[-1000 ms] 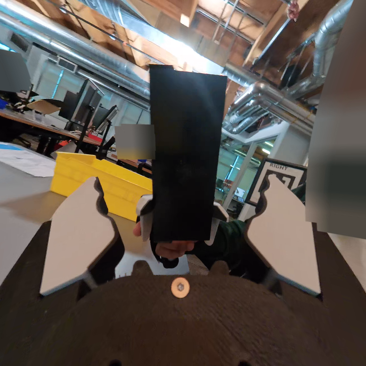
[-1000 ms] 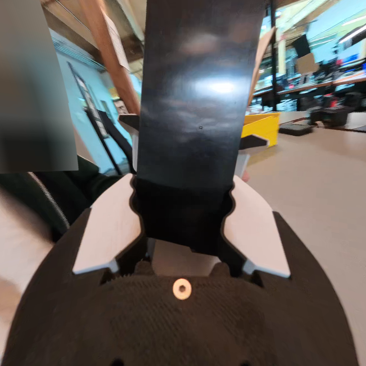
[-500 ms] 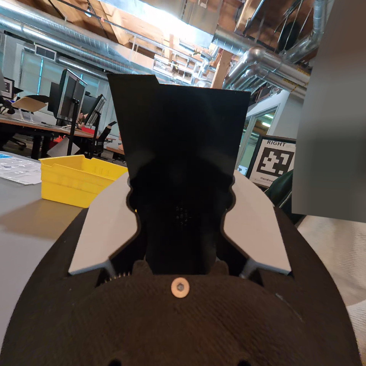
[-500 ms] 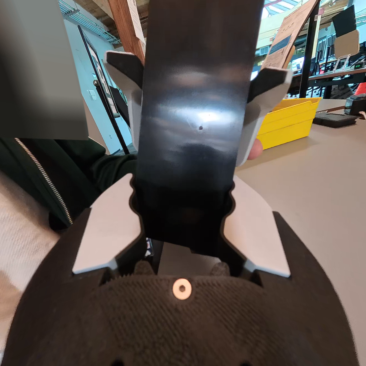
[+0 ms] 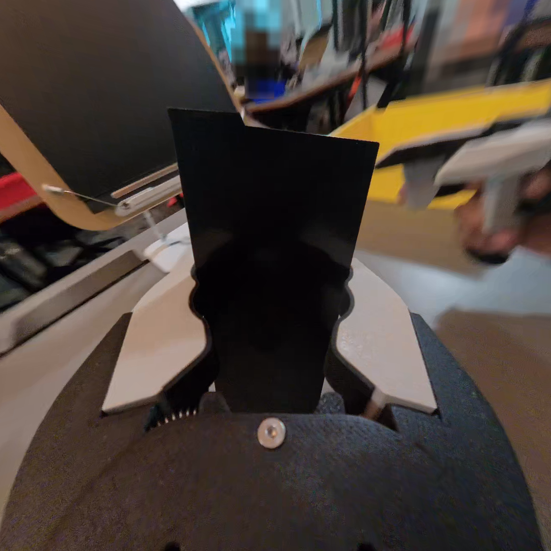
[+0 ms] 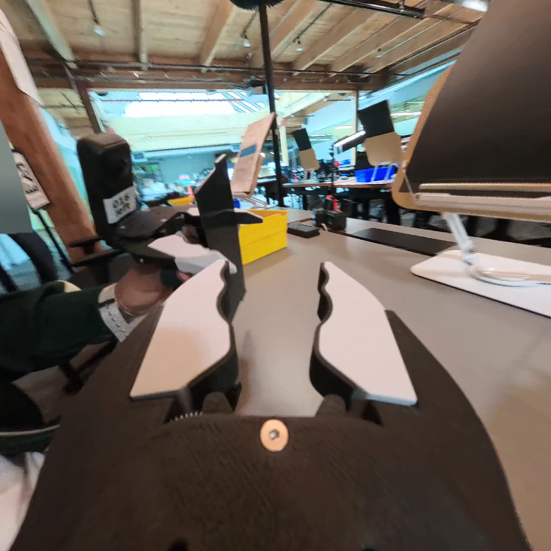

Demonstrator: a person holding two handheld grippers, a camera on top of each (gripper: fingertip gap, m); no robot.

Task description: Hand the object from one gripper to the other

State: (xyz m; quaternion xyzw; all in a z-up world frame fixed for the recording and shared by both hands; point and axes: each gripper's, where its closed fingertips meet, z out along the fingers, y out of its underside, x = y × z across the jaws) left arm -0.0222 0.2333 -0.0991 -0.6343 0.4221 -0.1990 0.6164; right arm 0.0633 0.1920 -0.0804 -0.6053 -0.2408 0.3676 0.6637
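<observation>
The black plate (image 5: 272,238) stands upright between the fingers of the left gripper (image 5: 271,295), whose jaws are closed hard against its two long edges; it fills the middle of the left wrist view, its notched top edge at twelve o'clock. In the right wrist view the same plate (image 6: 222,214) shows edge-on at about ten o'clock, carried by the left gripper (image 6: 190,235) above the grey table (image 6: 298,298), with a hand (image 6: 140,292) and dark sleeve below it.

The right gripper (image 6: 274,286) holds nothing: its jaws stand well apart, with only tabletop between them. In the left wrist view it (image 5: 477,173) appears as a pale smear at two o'clock, clear of the plate.

Judged from this, the handover itself looks done, the plate now resting with the left side alone. The next move would call for keeping the clamp firm while the two tools separate, and for carrying the plate without letting its tall free end swing.

The plate's lower end is hidden behind the left tool's black body, so how deep it sits cannot be told. Motion blur smears the yellow bin (image 5: 447,119) at one o'clock and the far desks. A monitor on a white stand (image 6: 477,119) is cut off at the right view's two o'clock edge.
</observation>
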